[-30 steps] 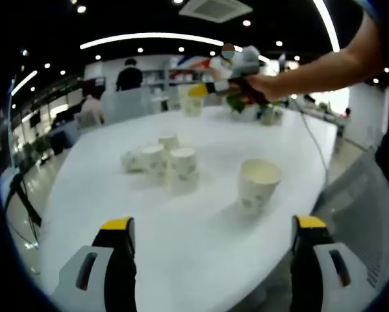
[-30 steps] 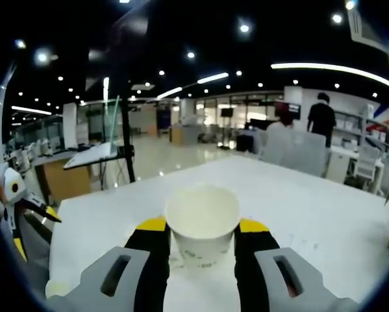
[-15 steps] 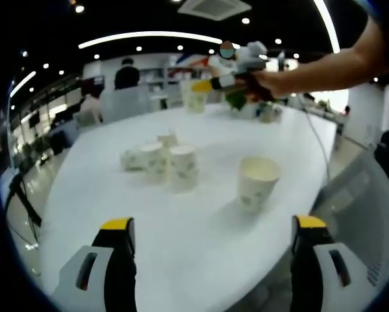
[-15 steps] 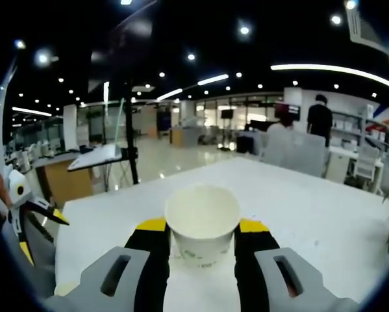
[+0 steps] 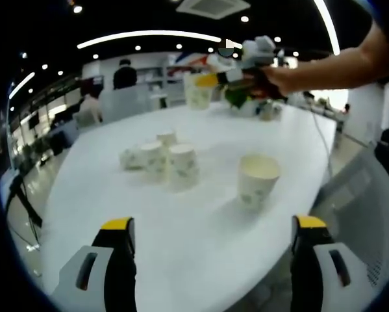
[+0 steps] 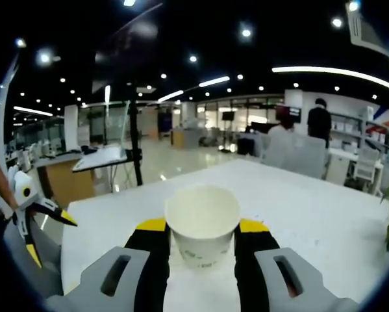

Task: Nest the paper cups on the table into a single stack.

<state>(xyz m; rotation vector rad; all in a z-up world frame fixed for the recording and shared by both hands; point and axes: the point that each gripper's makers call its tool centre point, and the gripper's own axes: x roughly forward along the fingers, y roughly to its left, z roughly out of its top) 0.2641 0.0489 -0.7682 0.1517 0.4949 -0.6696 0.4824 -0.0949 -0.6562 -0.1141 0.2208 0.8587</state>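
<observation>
The left gripper view looks from beyond the near edge of the broad white round desk (image 5: 200, 214), low and level, facing across it toward the far edge. The right gripper view rides above the desk's far part, facing the opposite edge, very near a white paper cup (image 6: 202, 224). Both views share the desktop.

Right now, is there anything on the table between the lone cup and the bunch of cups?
No. In the left gripper view, only bare white table lies between the lone cup and the bunch of cups.
</observation>
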